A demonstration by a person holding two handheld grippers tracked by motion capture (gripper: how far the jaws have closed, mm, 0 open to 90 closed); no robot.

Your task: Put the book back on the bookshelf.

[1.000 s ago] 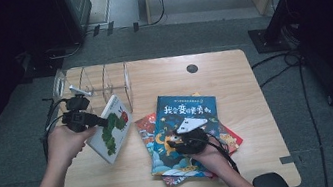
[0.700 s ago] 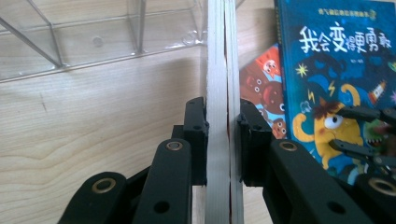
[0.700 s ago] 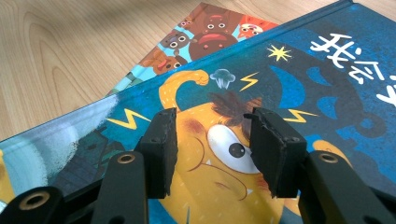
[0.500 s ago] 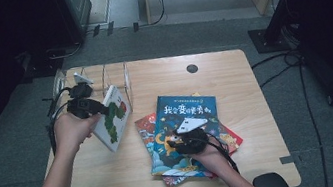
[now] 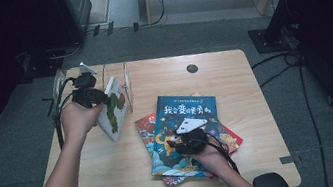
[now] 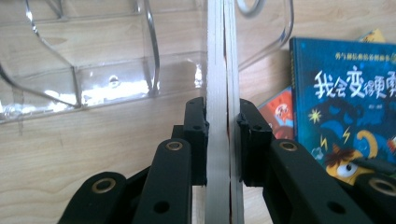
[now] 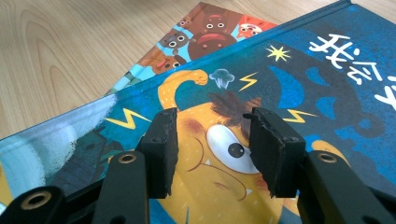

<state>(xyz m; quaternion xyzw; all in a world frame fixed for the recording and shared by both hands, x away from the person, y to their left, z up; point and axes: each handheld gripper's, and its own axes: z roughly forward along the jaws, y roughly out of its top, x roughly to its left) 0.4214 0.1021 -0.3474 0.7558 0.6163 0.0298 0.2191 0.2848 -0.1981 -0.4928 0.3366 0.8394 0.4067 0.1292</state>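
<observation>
My left gripper (image 5: 95,96) is shut on a thin white book with a green picture (image 5: 113,110), held on edge above the table's left side. In the left gripper view both pads press the book's spine edge (image 6: 219,84), just in front of the clear wire-and-acrylic book rack (image 6: 112,79). The rack (image 5: 119,78) stands at the table's far left. My right gripper (image 5: 177,145) hovers open over the blue picture book (image 5: 186,118). In the right gripper view nothing lies between the fingers (image 7: 161,149), and the blue cover (image 7: 303,84) is below them.
The blue book tops a stack; a red-orange book (image 7: 205,25) pokes out beneath it. The wooden table (image 5: 233,78) has a round cable hole (image 5: 192,68) at the back. Dark floor, cables and a stand base (image 5: 267,37) surround the table.
The left hand has carried the white book away from the person toward the rack and tipped it more upright. The right hand and the stacked books have stayed put.
</observation>
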